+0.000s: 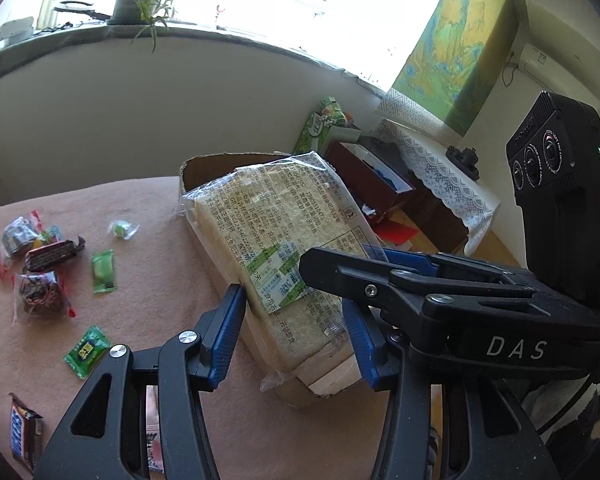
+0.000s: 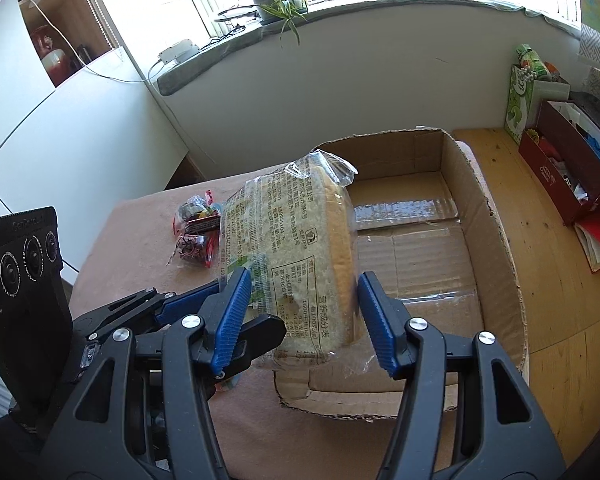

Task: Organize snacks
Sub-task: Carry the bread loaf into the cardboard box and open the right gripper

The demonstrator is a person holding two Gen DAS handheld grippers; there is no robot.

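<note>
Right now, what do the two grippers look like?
Both look alike. The left gripper and the right gripper have black plastic clamp-style arms with silver round pivot bolts. Their fingers are covered in blue ribbed pads. The right gripper's body has white letters "DAS". Each carries a black camera box with three round lenses and a small green light.

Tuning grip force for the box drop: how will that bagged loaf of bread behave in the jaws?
The loaf of bread is probably soft and light for its size, so hard squeezing would dent it. Its clear wrapper looks loose and glossy, likely slippery. Spanning both grippers, left gripper and right gripper, it seems to hold shape, though it may sag.
</note>
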